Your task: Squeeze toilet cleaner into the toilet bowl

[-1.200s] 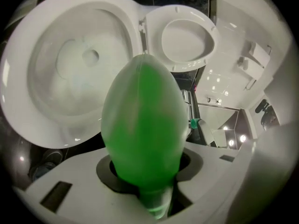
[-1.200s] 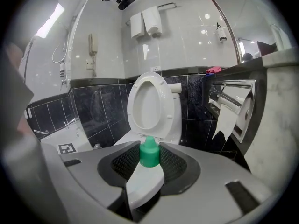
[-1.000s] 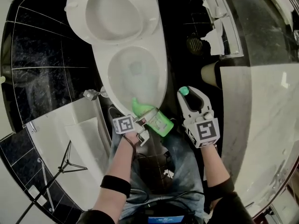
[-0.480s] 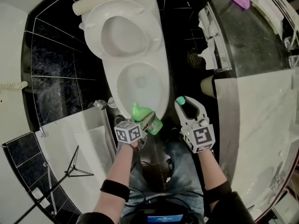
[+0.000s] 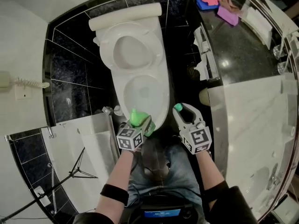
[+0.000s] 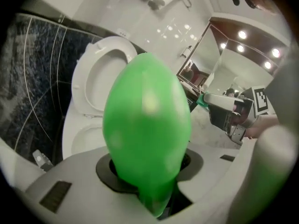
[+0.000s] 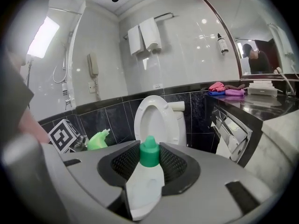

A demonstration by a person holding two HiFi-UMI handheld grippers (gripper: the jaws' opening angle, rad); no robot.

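The white ceramic toilet [image 5: 161, 73], seat raised, fills the upper centre of the head view, its bowl [image 5: 140, 85] open. At the bowl's front rim, lower centre, the left gripper [image 5: 141, 123] clamps half-closed jaws on the bright green plastic cleaner bottle [image 5: 136, 117]. Just right of it, the right gripper [image 5: 184, 109] pinches a small white piece with a green cap [image 7: 149, 158].

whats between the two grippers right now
The toilet bowl's front rim, in the head view: the left gripper with the green bottle is on one side, the right gripper with the cap on the other.
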